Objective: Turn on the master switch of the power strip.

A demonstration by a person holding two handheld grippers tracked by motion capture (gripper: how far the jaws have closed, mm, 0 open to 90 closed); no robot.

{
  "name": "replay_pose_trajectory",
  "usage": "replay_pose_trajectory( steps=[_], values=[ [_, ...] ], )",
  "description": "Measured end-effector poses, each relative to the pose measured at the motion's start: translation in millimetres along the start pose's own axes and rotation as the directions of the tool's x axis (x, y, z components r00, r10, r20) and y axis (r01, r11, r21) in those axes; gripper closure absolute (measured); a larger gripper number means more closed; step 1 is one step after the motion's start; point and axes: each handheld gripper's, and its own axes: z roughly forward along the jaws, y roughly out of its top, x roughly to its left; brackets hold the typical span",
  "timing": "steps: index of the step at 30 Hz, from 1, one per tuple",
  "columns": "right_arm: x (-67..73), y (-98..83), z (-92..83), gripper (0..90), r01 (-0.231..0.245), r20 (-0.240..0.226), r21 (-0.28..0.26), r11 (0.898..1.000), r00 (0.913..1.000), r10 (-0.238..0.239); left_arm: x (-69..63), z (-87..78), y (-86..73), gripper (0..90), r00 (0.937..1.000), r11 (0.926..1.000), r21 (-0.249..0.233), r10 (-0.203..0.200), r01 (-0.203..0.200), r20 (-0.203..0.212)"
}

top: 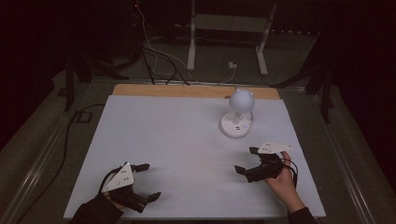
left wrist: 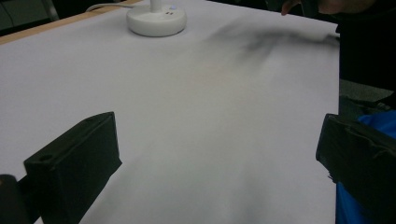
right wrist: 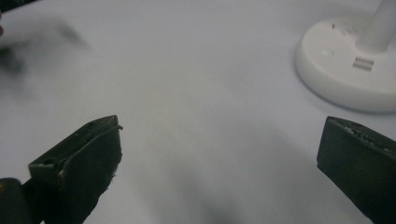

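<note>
Small white lamp point(top: 237, 116) standing far back on the bench point(top: 177, 154), right of the middle. Round ball head on top, thin stem, flat round base, all smooth and shiny. Just ahead of the right gripper point(top: 246, 160), near but apart. Well away from the left gripper point(top: 148, 181), down at the near left corner. Both grippers spread wide, holding nothing, black jaws blocky and dull. Bench top flat, pale and plain, with a wooden strip along the far edge.
</note>
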Motion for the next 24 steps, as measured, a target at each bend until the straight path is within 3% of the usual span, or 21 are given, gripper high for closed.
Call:
replay_pose_trajectory(
  steps=[7, 13, 24],
  values=[
    [0.9, -16.1, -6.6, 0.0, 0.005, 0.006, 0.014, 1.0, 1.0, -0.005, -0.2, 0.0, 0.1, 0.1, 1.0, 1.0, 0.0, 0.0, 0.0, 0.0],
    [5.5, -29.0, -14.2, 0.0, 0.042, 0.024, 0.035, 0.998, 0.9988, -0.043, -0.3, 0.2, 0.0, 0.1, 1.0, 1.0, 0.001, 0.0, 0.0, 0.0],
    [3.7, -52.1, -28.9, 0.0, 0.031, 0.07, 0.073, 0.997, 0.9969, -0.036, -0.3, 0.6, 0.1, 0.1, 1.0, 1.0, 0.001, -0.001, 0.001, -0.001]
  ],
)
